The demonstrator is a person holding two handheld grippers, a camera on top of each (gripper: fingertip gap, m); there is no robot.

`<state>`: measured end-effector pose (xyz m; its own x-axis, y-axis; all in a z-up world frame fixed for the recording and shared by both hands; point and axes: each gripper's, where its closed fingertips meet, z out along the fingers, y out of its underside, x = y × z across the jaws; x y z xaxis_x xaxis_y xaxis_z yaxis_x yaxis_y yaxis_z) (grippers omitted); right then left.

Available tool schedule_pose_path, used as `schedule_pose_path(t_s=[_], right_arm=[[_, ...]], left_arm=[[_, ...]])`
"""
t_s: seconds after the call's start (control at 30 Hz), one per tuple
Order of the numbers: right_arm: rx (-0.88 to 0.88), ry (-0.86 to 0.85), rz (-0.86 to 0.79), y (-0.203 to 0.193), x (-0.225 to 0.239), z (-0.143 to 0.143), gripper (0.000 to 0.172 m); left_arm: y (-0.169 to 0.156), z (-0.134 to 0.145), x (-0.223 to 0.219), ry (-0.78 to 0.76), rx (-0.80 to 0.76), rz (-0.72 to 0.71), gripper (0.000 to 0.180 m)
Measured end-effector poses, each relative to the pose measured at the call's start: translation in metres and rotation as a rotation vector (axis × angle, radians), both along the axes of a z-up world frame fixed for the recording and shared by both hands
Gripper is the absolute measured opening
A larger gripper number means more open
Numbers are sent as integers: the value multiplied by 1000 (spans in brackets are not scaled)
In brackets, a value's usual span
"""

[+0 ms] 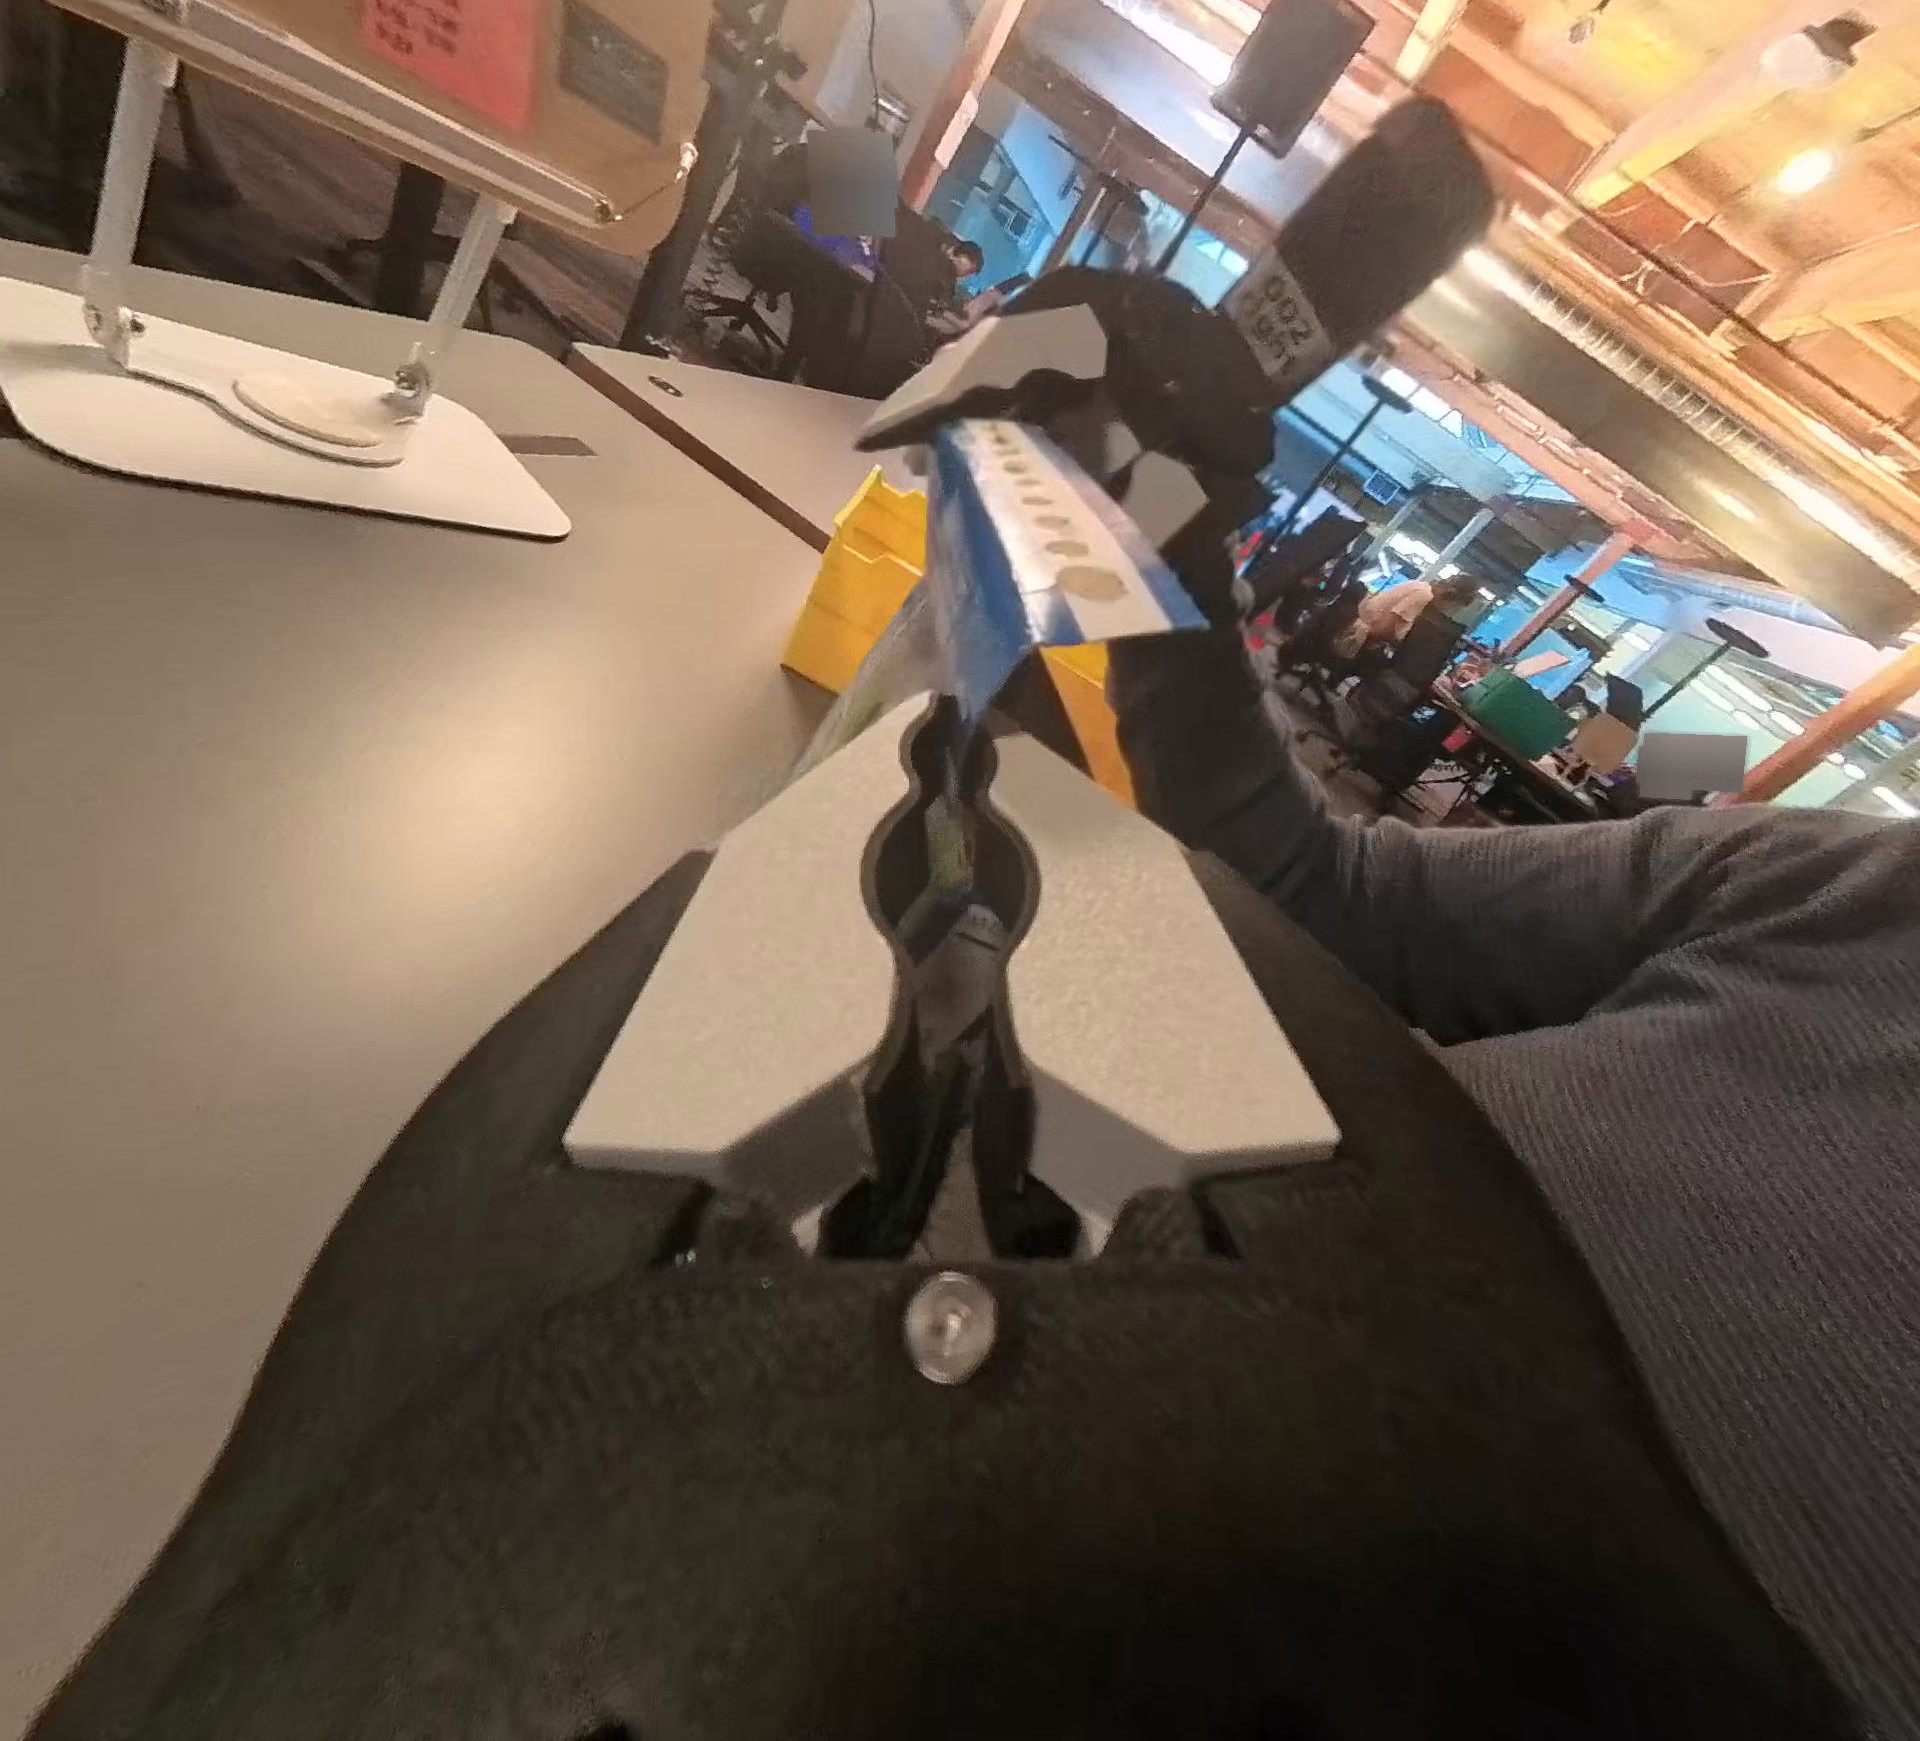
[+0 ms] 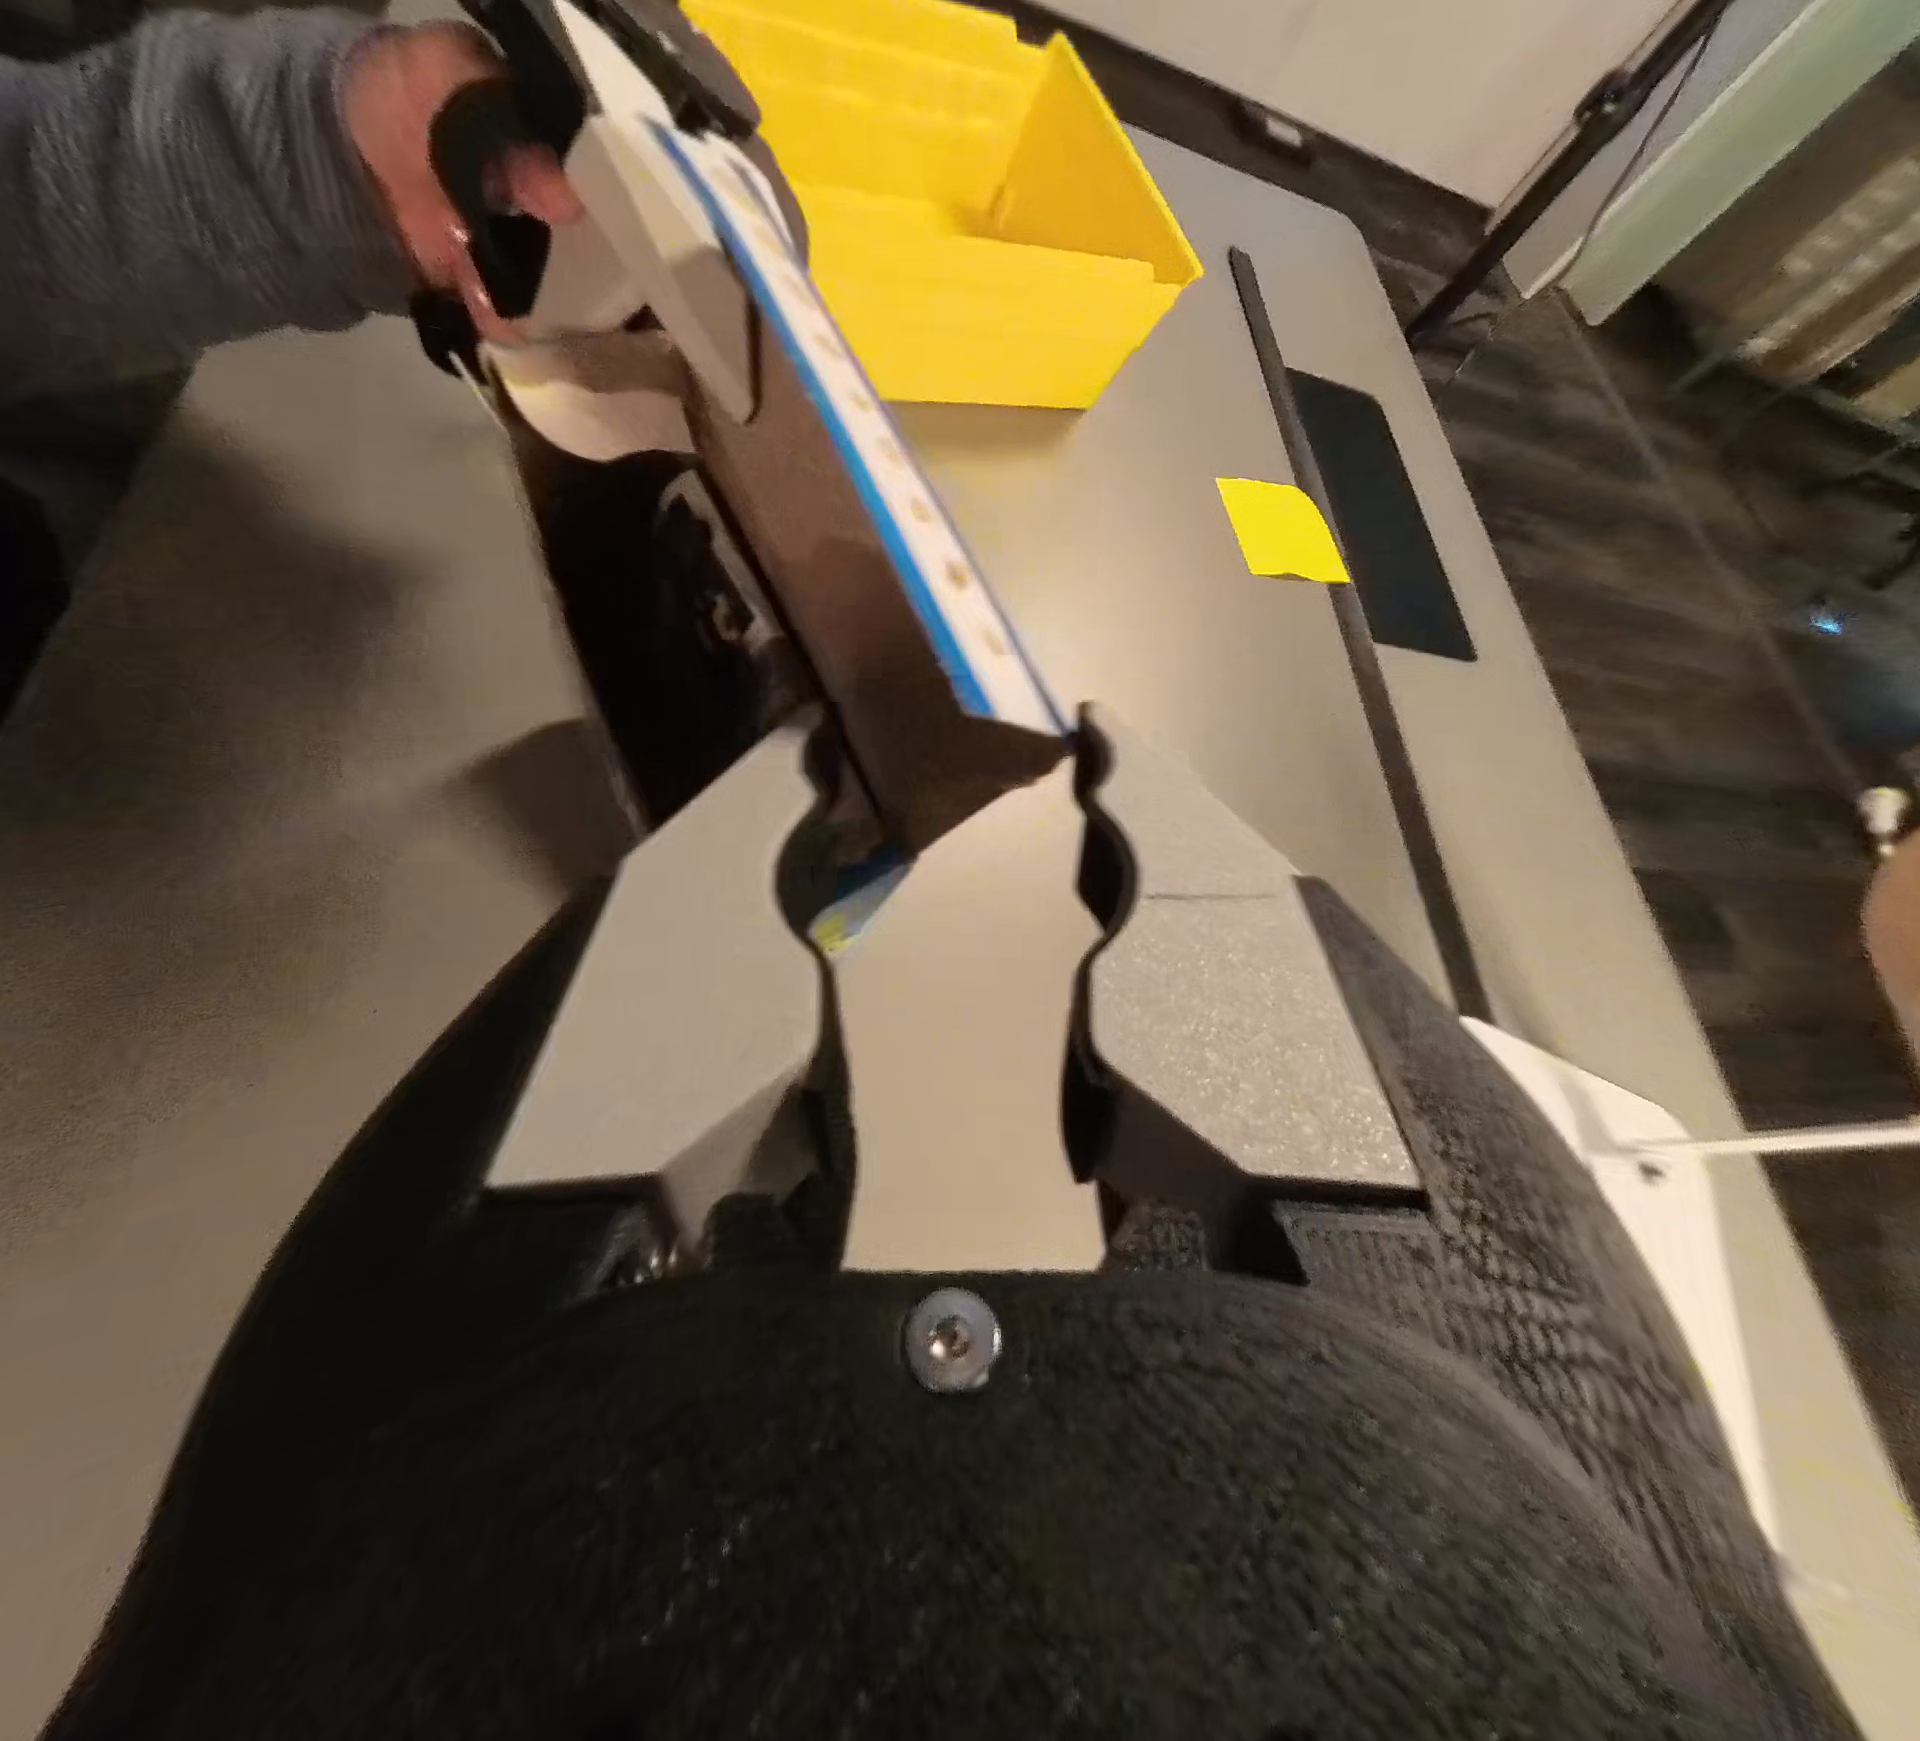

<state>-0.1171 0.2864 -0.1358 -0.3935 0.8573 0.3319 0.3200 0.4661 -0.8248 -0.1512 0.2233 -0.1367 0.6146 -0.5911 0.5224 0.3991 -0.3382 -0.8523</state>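
Note:
My left gripper [image 1: 956, 727] is shut on the lower edge of a blue and white cardboard box [image 1: 1039, 538], which it holds tilted above the grey table [image 1: 312, 756]. The box has a flap with a row of round dots. In the right wrist view the box [image 2: 883, 569] shows its brown inner side and its blue and white flap edge. My right gripper [image 2: 945, 735] is open, with the box end between its fingers. The flap edge lies close to the right fingertip [image 2: 1086, 725]. The left gripper [image 2: 675, 268] clamps the far end of the box. The right gripper [image 1: 1060, 444] straddles the flap in the left wrist view.
A yellow bin [image 2: 987, 257] with stepped dividers stands on the table behind the box, and it also shows in the left wrist view [image 1: 862, 569]. A yellow sticky note [image 2: 1278, 528] lies by a dark slot. A white stand [image 1: 260, 424] holding a board is at the far left. People sit at desks beyond. The gap from one gripper's tips to the other's is roughly 8 cm.

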Motion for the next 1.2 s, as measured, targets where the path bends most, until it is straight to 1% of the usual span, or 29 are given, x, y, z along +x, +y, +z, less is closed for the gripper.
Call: schedule_pose_path(t_s=[0.03,0.07,0.1,0.13,0.17,0.23,0.27,0.3,0.33,0.37,0.43,0.53,0.57,0.6,0.67,0.7,0.73,0.8,0.87,0.93,1.0,1.1,1.17,1.2], right_arm=[[-36,2,32,-2,0,-2,19],[-84,15,76,-8,0,-2,17],[-125,34,86,-9,-3,0,20],[-154,48,78,-7,-7,2,29],[-181,46,87,-8,-9,2,35],[-232,24,133,-15,-12,0,39],[-244,9,150,-17,-14,-2,37],[-248,-10,175,-20,-15,-5,27],[-248,-19,206,-24,-16,-7,11],[-249,-17,230,-27,-17,-7,2],[-253,-18,246,-30,-22,-7,0],[-237,-13,228,-29,-33,-9,0],[-227,-20,219,-27,-35,-9,0],[-219,-18,209,-26,-36,-9,0],[-213,17,213,-24,-37,-5,0],[-215,30,220,-24,-36,-3,0],[-228,44,230,-24,-35,-1,0],[-264,78,257,-24,-32,5,0],[-310,102,285,-23,-30,9,0],[-360,125,310,-22,-28,13,0],[-406,135,328,-20,-26,16,0],[-448,151,329,-14,-27,17,0],[-504,171,358,-13,-27,21,0],[-534,177,372,-13,-27,23,0]], left_arm=[[-1,-2,-1,12,-2,6,0],[-3,-2,0,15,7,-1,0],[-5,0,1,16,25,-13,0],[-6,2,1,26,36,-4,0],[-7,2,-1,46,48,8,0],[-10,6,-1,68,80,0,0],[-10,6,-2,78,83,4,0],[-9,5,-4,94,82,14,0],[-8,4,-7,108,81,32,0],[-7,3,-11,109,80,51,0],[-8,2,-19,89,73,68,0],[-5,-1,-33,110,77,180,1],[-4,-1,-37,142,91,233,10],[-5,0,-39,176,124,269,35],[-14,3,-33,238,214,257,80],[-17,3,-29,259,246,244,90],[-18,1,-26,277,268,235,95],[-13,-10,-26,324,270,249,97],[-5,-28,-25,373,229,232,95],[0,-41,-19,381,209,187,79],[6,-47,-16,379,219,182,67],[12,-52,-15,407,235,199,72],[15,-58,-12,451,224,185,81],[16,-61,-11,465,224,189,80]])
